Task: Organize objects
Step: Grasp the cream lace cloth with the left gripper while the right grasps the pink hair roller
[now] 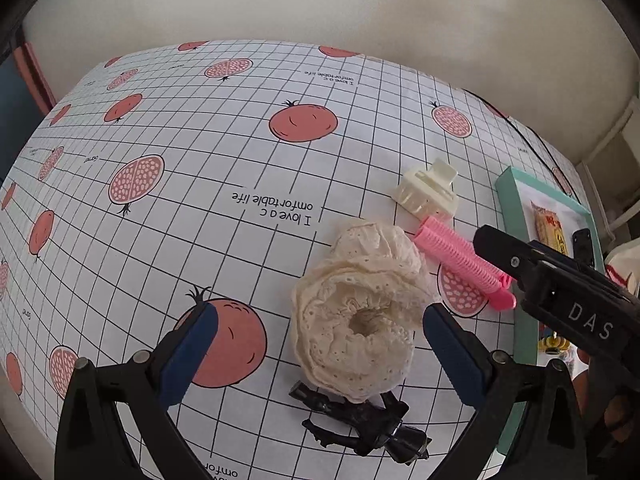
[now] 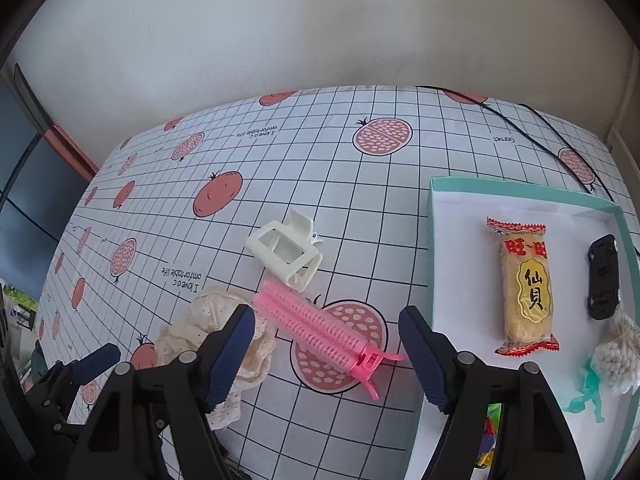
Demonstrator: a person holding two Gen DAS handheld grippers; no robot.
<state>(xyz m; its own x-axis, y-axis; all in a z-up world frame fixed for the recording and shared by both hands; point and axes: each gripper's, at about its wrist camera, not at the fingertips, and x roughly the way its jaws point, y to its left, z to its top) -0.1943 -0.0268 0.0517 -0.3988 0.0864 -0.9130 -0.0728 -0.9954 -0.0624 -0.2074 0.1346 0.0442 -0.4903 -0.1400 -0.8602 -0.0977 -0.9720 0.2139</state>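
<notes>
Sorting hair accessories into the teal box (image 2: pixel 430 240) looks like the step in hand; it sits on the gridded surface (image 2: pixel 360 208) at three o'clock. The cream scrunchie (image 1: pixel 354 316) lies between the left claw (image 1: pixel 318 352) fingers, spread apart. The right claw (image 2: pixel 326 354), also apart and empty, brackets the pink hair roller clip (image 2: pixel 320 328). Next, I judge, calls for closing on one.

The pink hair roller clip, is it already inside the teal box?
No, the pink hair roller clip lies on the tablecloth, left of the teal box.
</notes>
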